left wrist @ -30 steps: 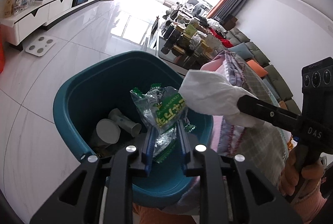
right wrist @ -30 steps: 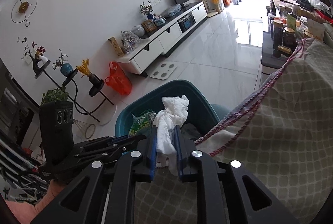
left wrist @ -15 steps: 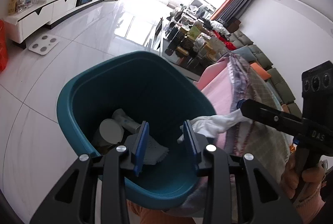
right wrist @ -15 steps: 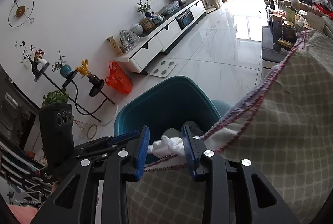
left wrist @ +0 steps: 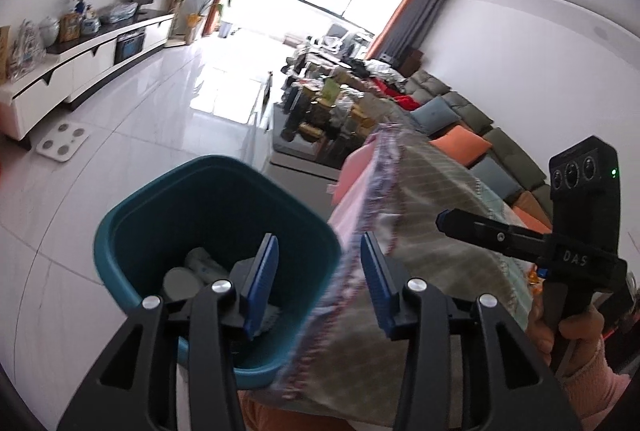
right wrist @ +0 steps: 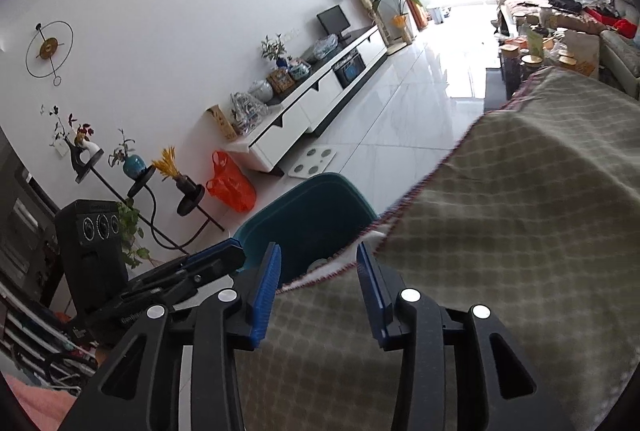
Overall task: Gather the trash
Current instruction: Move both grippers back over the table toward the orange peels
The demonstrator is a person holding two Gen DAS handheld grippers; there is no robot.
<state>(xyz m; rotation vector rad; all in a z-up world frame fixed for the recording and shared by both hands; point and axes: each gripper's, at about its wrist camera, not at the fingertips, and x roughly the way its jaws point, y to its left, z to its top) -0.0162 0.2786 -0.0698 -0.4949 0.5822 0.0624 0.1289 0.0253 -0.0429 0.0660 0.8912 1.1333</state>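
Observation:
A teal trash bin stands on the white floor beside a table draped in a checked cloth. Inside it lie a grey cup and other rubbish, partly hidden by my fingers. My left gripper hangs over the bin's right rim, its jaws opening with nothing between them. In the right wrist view the bin shows past the cloth's edge. My right gripper is above the cloth near the bin, jaws opening and empty. The right gripper also shows in the left wrist view, held by a hand.
A white TV cabinet runs along the wall, with a bathroom scale and an orange bag on the floor before it. A cluttered low table and a grey sofa stand beyond the bin. Plant stands line the wall.
The left gripper let go of the green wrapper and the right let go of the white tissue; both dropped into the bin. Both grippers opened and pulled up and back from the bin.

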